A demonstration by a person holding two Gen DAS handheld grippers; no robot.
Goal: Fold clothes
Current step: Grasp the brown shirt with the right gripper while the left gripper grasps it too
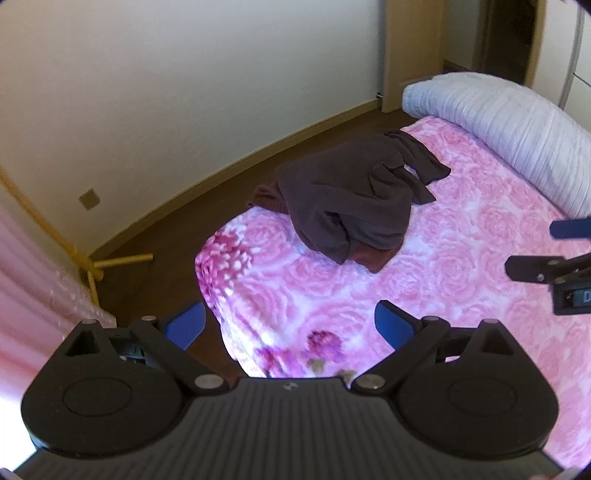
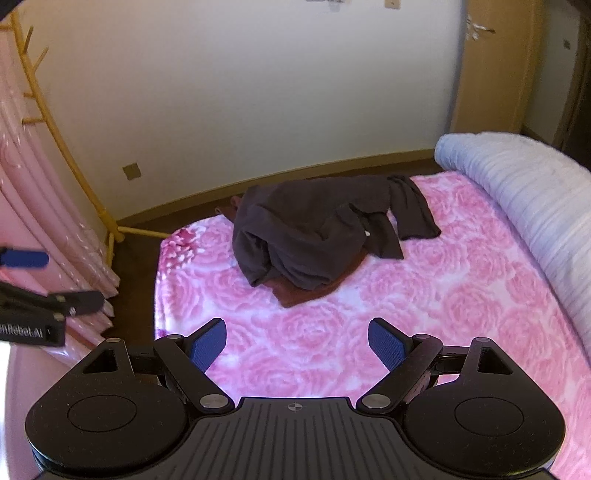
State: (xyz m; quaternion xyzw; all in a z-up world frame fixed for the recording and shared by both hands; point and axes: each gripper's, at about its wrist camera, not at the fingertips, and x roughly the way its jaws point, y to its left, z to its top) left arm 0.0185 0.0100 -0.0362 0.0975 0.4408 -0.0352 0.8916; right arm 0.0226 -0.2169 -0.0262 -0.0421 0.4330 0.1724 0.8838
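Both grippers, left gripper (image 1: 290, 328) and right gripper (image 2: 297, 345), hover with jaws apart; best pinch the dark garment (image 2: 314, 229) by its shoulders, lifting it clear of the bed (image 2: 461, 314)

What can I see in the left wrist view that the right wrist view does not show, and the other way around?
Only the left wrist view shows the dark purple flowers printed at the blanket's near corner and the right claw entering from the right edge.

Only the right wrist view shows the door handle high on the right, the pink curtain's long folds and the left claw entering from the left edge.

Both show the crumpled dark garment lying on a reddish-brown cloth, the pink rose blanket, the white rolled bedding, and both claws open and empty.
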